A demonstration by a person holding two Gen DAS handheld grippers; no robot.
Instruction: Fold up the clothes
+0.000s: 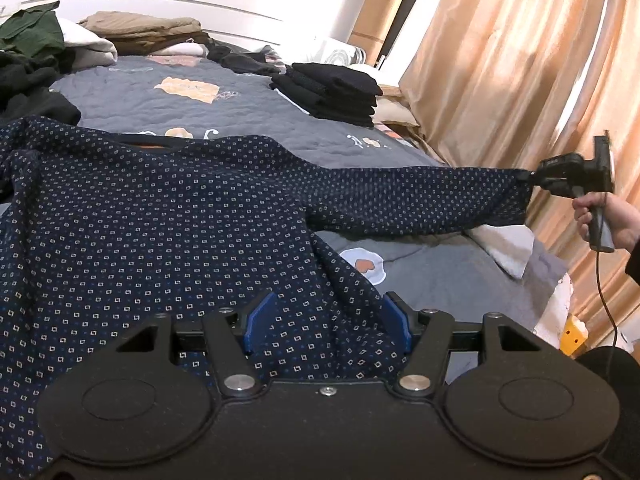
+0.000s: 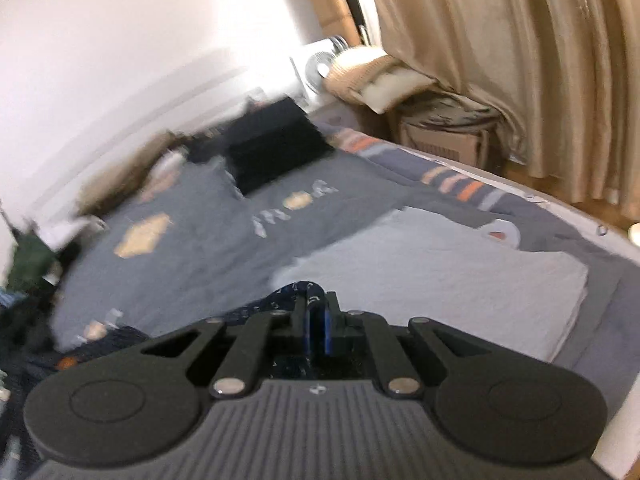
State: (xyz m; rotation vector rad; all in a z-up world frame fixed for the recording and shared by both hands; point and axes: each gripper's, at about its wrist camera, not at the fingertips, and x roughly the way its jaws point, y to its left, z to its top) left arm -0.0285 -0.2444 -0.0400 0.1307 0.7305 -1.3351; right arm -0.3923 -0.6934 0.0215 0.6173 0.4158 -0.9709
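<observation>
sweater [image 1: 168, 216] | cuff in right gripper [image 2: 316, 322] | black stack [image 1: 332, 92] beyond

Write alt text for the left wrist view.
A navy patterned sweater lies spread on a grey bedspread, its sleeve pulled out sideways by the right gripper. The open left gripper straddles the sweater's hem; folded black clothes sit behind.

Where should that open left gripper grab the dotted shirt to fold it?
Probably the shirt's hem, a raised fold between the left gripper's open jaws. Come straight down from the near side; cloth already lies between them. The right gripper holds the sleeve cuff out taut to the right.
</observation>
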